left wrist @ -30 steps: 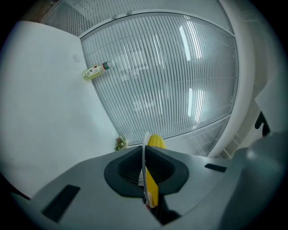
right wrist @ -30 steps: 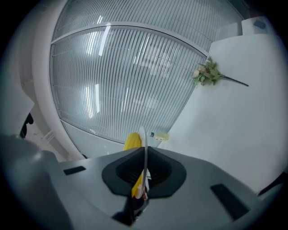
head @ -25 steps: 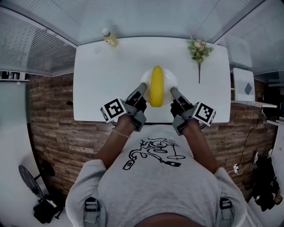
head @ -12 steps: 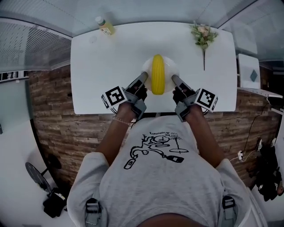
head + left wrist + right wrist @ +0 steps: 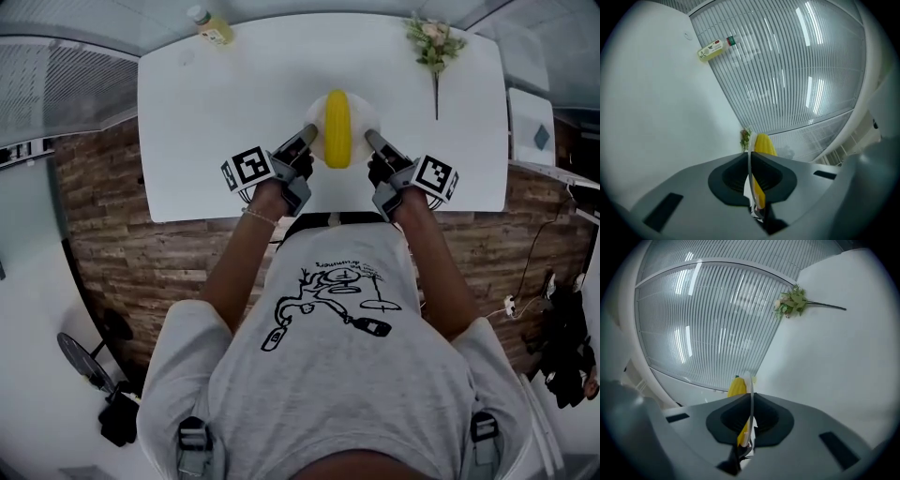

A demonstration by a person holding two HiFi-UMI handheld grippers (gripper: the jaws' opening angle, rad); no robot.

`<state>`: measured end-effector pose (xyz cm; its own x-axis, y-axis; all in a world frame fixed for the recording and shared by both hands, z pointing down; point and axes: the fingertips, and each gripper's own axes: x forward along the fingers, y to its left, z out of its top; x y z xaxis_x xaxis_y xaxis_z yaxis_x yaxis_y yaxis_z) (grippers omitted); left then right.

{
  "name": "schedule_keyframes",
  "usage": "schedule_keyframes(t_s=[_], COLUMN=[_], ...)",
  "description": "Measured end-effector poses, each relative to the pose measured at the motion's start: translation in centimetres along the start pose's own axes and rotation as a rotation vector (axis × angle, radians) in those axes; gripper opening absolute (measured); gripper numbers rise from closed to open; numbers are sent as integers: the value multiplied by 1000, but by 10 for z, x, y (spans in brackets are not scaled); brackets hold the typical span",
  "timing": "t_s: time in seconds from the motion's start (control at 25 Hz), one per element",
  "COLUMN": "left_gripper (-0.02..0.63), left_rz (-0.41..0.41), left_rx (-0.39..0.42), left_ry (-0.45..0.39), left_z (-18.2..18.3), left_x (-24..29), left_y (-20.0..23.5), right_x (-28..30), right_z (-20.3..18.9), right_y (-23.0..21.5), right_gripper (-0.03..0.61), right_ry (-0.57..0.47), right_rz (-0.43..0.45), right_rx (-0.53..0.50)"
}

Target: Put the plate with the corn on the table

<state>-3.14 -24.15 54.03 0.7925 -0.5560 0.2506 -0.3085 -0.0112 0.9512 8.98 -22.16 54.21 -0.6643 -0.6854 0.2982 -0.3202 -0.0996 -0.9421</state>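
Note:
A white plate (image 5: 361,117) carrying a yellow corn cob (image 5: 337,128) hangs over the middle of the white table (image 5: 234,103). My left gripper (image 5: 310,134) is shut on the plate's left rim and my right gripper (image 5: 369,138) is shut on its right rim. In the left gripper view the plate (image 5: 749,161) shows edge-on between the closed jaws of the left gripper (image 5: 751,187), with the corn (image 5: 762,144) beyond it. The right gripper view shows the same: the plate's thin rim (image 5: 751,390) pinched in the right gripper (image 5: 749,423), the corn (image 5: 737,386) to its left.
A small bottle of yellow drink (image 5: 211,27) stands at the table's far left corner. A sprig of flowers (image 5: 433,42) lies at the far right. A brick-patterned floor (image 5: 112,244) lies below the table's near edge. A ribbed translucent wall (image 5: 797,70) rises behind the table.
Both grippers have carried the plate with the corn farther out over the table, away from the person's body. The grips have not changed.

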Motion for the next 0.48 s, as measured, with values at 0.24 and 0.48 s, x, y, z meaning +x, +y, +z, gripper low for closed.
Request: schedule_keyframes(t_s=[0.24,0.48], left_gripper=[28,32], left_rz=[15,54], left_rx=[-1,28], left_ry=[19,54], left_z=[-7,-15], left_x=[14,26], left_y=[36,67], right_x=[12,19], right_z=[-3,-5], right_y=[-37,-69], right_gripper=[17,15], right_ry=[11,19], right_rz=[1,-11], right_rx=[16,31])
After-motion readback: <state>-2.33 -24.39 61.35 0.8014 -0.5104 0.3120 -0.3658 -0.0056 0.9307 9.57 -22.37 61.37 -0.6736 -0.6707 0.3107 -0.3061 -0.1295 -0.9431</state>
